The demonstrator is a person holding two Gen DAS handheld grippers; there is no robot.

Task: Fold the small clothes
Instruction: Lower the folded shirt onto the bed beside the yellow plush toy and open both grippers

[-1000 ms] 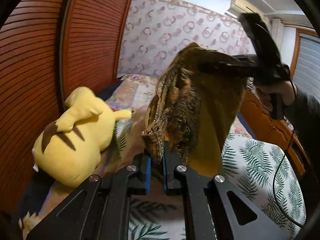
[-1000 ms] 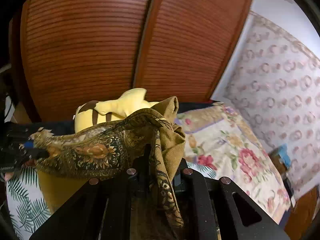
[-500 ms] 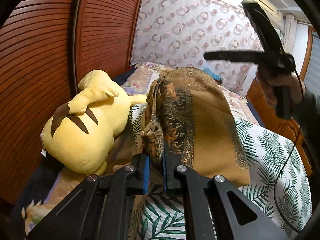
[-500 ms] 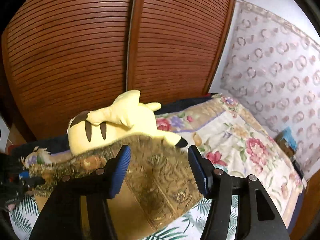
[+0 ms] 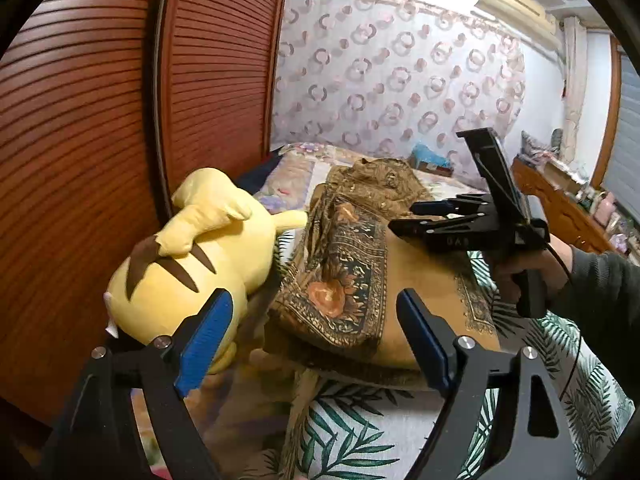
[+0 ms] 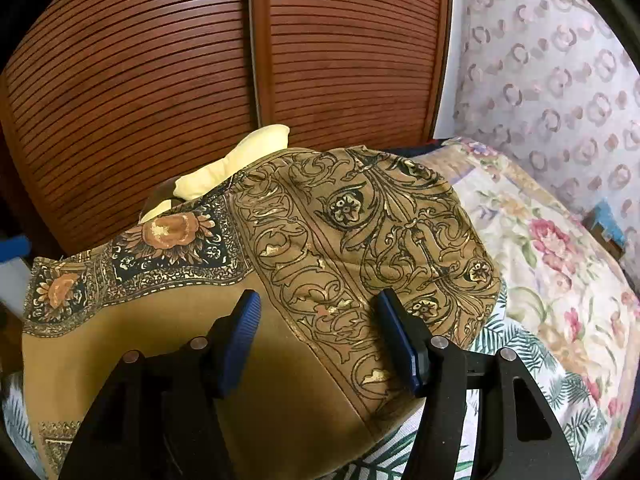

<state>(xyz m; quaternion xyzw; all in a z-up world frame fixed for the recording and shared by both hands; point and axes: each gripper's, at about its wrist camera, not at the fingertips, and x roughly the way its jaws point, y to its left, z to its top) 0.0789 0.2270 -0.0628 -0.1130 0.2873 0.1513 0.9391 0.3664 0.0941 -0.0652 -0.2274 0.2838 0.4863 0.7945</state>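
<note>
A brown cloth (image 5: 352, 272) with a dark floral and scroll border lies folded on the bed, free of both grippers. My left gripper (image 5: 312, 340) hovers at the cloth's near edge; its jaws are opening, the blue pads (image 5: 204, 336) stand wide apart and press on nothing. In the right wrist view the cloth (image 6: 340, 240) spreads under my right gripper (image 6: 320, 328), which is open just above it and grips nothing. From the left wrist view the right gripper (image 5: 402, 216) is over the cloth's far part, with a hand (image 5: 516, 272) holding it.
A yellow plush toy (image 5: 188, 264) lies left of the cloth, against slatted wooden wardrobe doors (image 5: 100, 120). The bed has a leaf-print sheet (image 5: 352, 432) and a floral quilt (image 6: 540, 260). A wooden bed end (image 5: 560, 208) and a black cable (image 5: 572, 360) are at the right.
Both grippers were shut on the cloth and held it up; the right let go first, then the left. The cloth dropped flat onto the bed and the right gripper sank over it.
</note>
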